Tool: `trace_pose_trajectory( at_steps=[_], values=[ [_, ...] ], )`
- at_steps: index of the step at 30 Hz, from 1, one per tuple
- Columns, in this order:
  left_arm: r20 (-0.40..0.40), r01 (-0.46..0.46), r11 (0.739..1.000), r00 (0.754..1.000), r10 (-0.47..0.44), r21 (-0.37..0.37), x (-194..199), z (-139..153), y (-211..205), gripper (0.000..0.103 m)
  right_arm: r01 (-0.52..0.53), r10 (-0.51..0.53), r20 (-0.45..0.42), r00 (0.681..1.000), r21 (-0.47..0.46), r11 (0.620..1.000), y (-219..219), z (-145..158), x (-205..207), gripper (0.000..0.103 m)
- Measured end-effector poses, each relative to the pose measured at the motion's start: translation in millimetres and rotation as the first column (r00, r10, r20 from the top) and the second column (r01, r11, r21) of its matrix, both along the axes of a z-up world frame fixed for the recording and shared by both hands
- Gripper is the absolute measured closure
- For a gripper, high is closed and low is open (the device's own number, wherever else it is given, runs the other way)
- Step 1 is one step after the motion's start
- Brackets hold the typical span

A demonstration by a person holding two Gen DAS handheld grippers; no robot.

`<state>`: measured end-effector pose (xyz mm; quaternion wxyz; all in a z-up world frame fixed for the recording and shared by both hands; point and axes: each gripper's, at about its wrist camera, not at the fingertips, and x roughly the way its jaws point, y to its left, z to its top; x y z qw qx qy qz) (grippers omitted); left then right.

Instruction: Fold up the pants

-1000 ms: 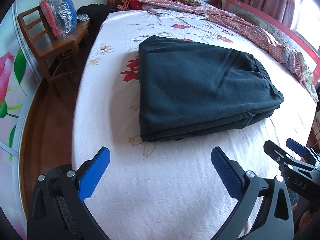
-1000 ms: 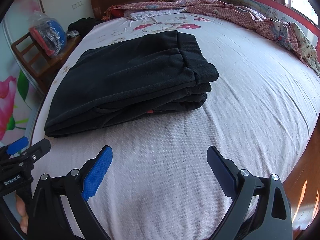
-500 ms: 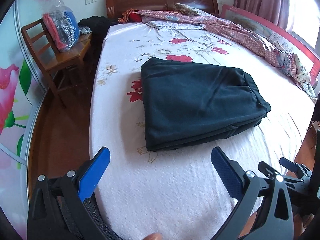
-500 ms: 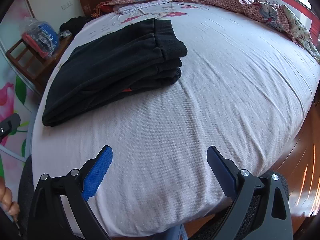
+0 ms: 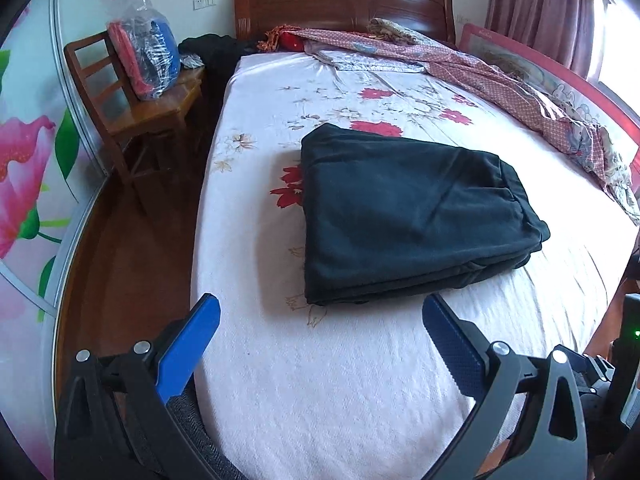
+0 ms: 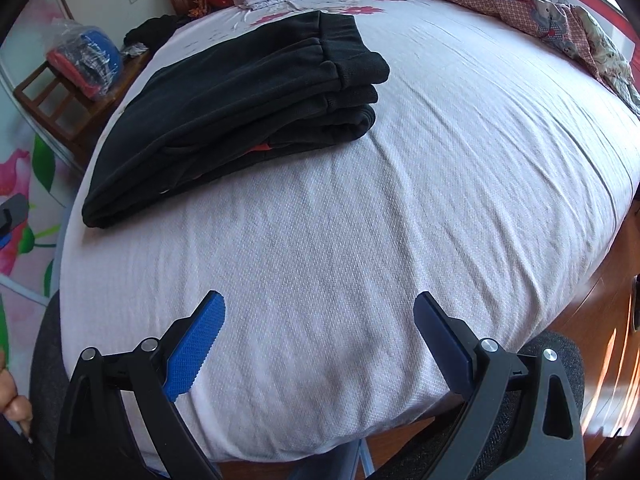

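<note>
Pants: dark pants (image 5: 408, 216) lie folded in a stacked rectangle on the bed sheet (image 5: 340, 380), toward its left side — waistband layers face right.
Left gripper (image 5: 320, 332): spread wide, empty, well short of the stack.
Right gripper (image 6: 318, 326): spread wide, empty.
Stage: folding looks finished.
Risk: any further nudge could slide the layers apart — loose cuffs would splay.

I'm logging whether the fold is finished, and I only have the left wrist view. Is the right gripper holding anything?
Observer: No. The right gripper is open and empty, over bare sheet, short of the pants.
Operator: Does the stack look tidy from that side?
Observer: Mostly. The layers line up at the ribbed end, but a small red patch shows between the layers on the near edge.
</note>
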<state>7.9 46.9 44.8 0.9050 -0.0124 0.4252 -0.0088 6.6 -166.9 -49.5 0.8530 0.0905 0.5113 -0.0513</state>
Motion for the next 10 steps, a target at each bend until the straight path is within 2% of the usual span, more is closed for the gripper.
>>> trace_pose_trajectory(
  at_steps=[2, 4, 8, 10],
  values=[
    [-0.007, -0.011, 1.0, 1.0, 0.011, -0.002, 1.5, -1.2, 2.4, 0.002, 0.008, -0.008, -0.004, 1.0, 0.006, 1.0, -3.2, -0.8, 0.4, 0.008],
    [-0.014, -0.018, 0.999, 1.0, 0.019, 0.034, 3.1, -3.2, 0.1, 0.002, 0.014, -0.014, -0.004, 1.0, 0.01, 1.0, -5.6, -0.7, 0.2, 0.008],
    [-0.175, -0.027, 1.0, 0.984, 0.024, -0.013, 17.8, -24.0, 4.7, 0.002, 0.016, -0.016, 0.004, 1.0, 0.015, 1.0, -9.2, -0.1, -0.6, 0.008],
    [-0.209, -0.052, 0.998, 0.976, 0.056, 0.024, 20.0, -34.4, 6.7, 0.002, 0.017, -0.017, 0.0, 1.0, 0.017, 1.0, -11.3, 0.1, -0.6, 0.008]
  ],
)
